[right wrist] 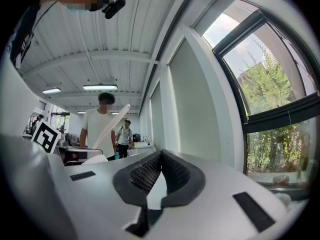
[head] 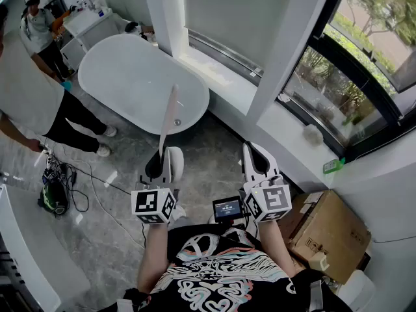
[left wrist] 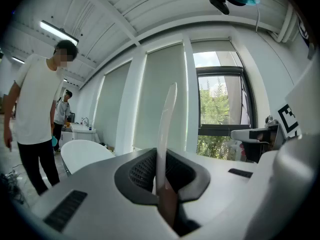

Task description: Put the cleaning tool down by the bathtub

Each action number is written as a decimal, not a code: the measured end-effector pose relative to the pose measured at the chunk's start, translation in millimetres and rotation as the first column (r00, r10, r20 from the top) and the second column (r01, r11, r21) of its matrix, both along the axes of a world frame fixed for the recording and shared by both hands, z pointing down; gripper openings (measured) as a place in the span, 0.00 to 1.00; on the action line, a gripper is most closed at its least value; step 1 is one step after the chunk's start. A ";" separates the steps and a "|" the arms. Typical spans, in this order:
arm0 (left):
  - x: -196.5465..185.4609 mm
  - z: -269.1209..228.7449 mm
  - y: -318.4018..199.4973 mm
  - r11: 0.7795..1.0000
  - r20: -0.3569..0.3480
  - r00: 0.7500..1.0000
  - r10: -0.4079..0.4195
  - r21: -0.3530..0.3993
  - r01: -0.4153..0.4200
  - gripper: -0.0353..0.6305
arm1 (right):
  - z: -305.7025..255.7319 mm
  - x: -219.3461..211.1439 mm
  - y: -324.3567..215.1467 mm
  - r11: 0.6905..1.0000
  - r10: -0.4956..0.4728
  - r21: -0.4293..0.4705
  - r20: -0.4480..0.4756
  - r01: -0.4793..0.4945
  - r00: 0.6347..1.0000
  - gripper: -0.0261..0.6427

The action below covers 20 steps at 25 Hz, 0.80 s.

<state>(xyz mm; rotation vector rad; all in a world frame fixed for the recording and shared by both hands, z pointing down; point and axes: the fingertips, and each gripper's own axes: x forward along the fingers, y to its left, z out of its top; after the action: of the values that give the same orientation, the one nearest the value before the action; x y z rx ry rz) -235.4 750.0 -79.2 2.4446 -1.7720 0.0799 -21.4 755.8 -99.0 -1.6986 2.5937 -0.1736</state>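
**Cleaning tool held in left tool**

Your left tool (left wrist: 160,170) is clamped on the cleaning tool (left wrist: 166,126), which rises upright from the jaws, off the floor, near the bathtub's (head: 127,77) near end. Your right tool (right wrist: 159,160) is closed, nothing between its jaws

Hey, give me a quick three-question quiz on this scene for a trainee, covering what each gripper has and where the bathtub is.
1. True or false: the left gripper is shut on the long, thin, pale translucent cleaning tool.
2. The white oval bathtub is: A) ahead of both grippers, B) directly under them, C) gripped by one.
3. Fill in: the right gripper holds ____ between its closed jaws.
Key: 1 true; 2 A; 3 nothing.
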 end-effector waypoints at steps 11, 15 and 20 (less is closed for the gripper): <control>31.8 -0.5 -4.0 0.998 0.020 0.998 0.059 -0.020 -0.059 0.11 | 3.3 21.9 2.3 1.000 0.018 -0.007 -0.009 -0.018 1.000 0.08; 44.8 4.6 -11.1 0.997 0.028 0.997 0.075 -0.033 -0.074 0.11 | 8.5 40.5 -3.5 0.999 0.041 -0.025 0.026 -0.041 0.999 0.08; 61.5 4.7 -19.8 0.995 0.025 0.996 0.091 -0.032 -0.090 0.11 | 17.2 57.4 -8.4 0.998 0.048 -0.047 0.011 -0.047 0.999 0.08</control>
<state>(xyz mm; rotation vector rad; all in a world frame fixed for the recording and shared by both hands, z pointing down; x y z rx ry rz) -174.0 730.1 -74.5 2.5125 -1.6571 0.1472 36.1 747.4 -81.9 -1.7667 2.5577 -0.2446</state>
